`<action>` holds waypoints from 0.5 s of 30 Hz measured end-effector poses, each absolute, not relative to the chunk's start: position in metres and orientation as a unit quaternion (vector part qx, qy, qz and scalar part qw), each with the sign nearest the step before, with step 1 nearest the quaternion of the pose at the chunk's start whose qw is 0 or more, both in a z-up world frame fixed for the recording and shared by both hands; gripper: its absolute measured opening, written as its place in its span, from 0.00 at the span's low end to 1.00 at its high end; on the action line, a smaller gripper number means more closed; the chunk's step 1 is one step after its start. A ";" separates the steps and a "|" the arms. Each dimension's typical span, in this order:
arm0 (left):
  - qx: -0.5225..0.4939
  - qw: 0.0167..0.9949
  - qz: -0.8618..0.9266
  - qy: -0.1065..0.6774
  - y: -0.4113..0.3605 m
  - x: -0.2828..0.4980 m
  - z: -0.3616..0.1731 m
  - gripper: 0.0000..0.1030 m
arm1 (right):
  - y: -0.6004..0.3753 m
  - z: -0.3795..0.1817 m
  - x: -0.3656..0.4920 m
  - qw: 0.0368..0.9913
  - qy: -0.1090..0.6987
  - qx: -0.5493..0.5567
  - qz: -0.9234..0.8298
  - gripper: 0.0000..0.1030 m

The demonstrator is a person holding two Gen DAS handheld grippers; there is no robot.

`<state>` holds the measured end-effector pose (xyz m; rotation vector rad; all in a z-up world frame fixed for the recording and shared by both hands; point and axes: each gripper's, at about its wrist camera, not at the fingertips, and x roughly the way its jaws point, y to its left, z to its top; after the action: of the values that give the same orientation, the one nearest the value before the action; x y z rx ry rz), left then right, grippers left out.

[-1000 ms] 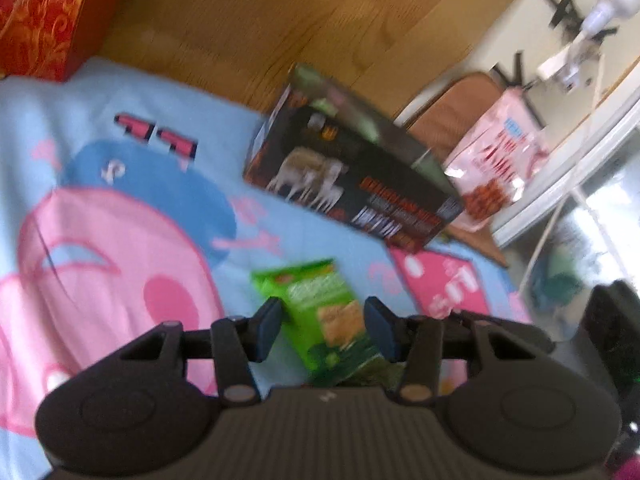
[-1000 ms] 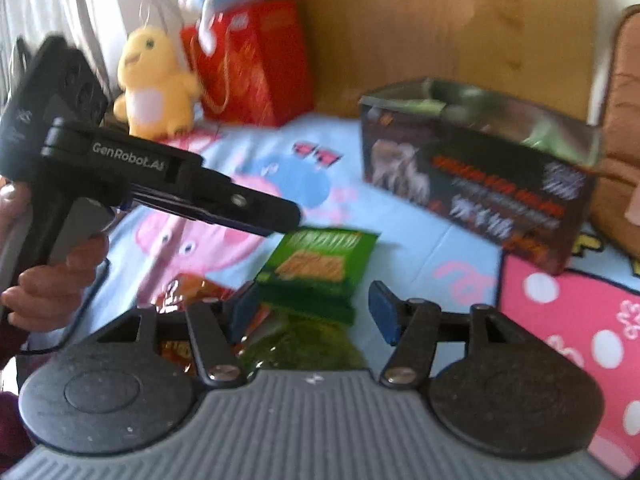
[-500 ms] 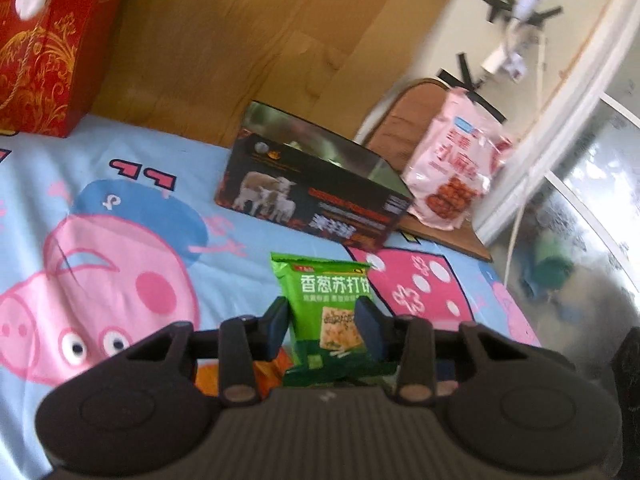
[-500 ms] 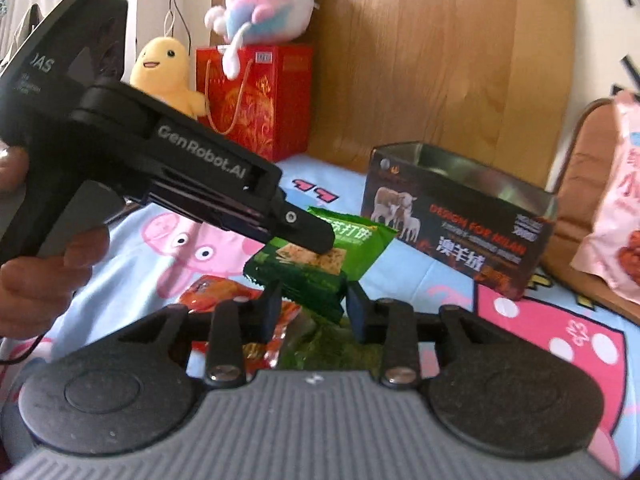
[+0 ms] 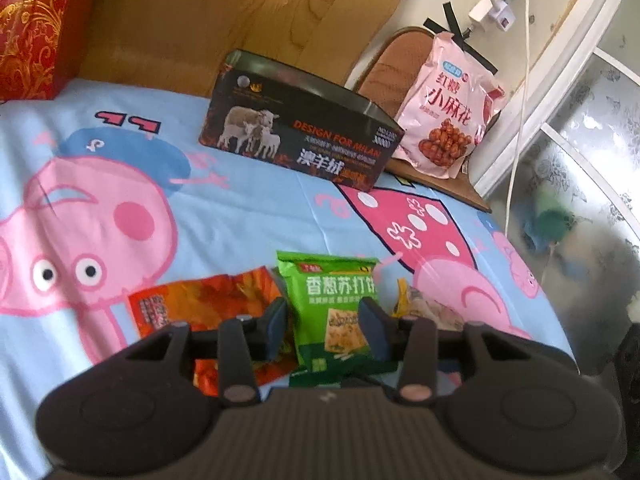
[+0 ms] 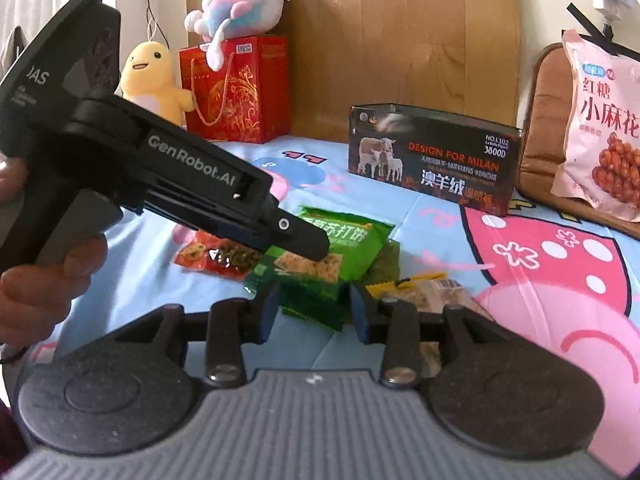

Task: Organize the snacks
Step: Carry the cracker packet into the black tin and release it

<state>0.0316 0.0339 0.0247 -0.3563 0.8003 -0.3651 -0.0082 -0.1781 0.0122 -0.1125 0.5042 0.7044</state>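
A green cracker packet (image 5: 334, 306) is clamped between the fingers of my left gripper (image 5: 326, 330) and held a little above the cartoon bed sheet; it also shows in the right wrist view (image 6: 340, 248). My right gripper (image 6: 314, 312) is shut on the lower end of the same green packet. An orange-red snack packet (image 5: 200, 304) lies on the sheet to the left. A yellow-edged clear snack packet (image 6: 432, 290) lies to the right. An open dark tin box (image 5: 300, 136) with sheep on its side stands further back.
A pink snack bag (image 5: 448, 108) leans on a brown cushion at the back right. A red gift bag (image 6: 236, 88), a yellow plush (image 6: 154, 80) and a pink-blue plush (image 6: 236, 4) stand at the back left against a wooden headboard. A white cable hangs at right.
Both grippers have closed in on the green packet and the left has lifted it from flat to nearly upright. The views have steadied and drawn back slightly.
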 end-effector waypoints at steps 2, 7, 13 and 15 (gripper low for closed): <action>-0.176 0.885 -0.181 0.393 0.034 0.034 0.022 0.33 | -0.177 0.011 -0.009 0.906 0.241 -0.058 0.344 0.45; -0.169 0.891 -0.182 0.381 0.034 0.032 0.032 0.32 | -0.172 0.008 -0.011 0.906 0.239 -0.062 0.343 0.37; -0.165 0.907 -0.195 0.334 0.033 0.052 0.072 0.31 | -0.180 0.035 -0.004 0.919 0.190 -0.047 0.341 0.36; -0.166 0.910 -0.194 0.326 0.032 0.070 0.083 0.31 | -0.181 0.045 0.007 0.922 0.179 -0.048 0.341 0.36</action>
<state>0.0695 0.0317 0.0833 -0.3427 0.6724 -0.4006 0.0073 -0.1807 0.0446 -0.0978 0.3669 0.7003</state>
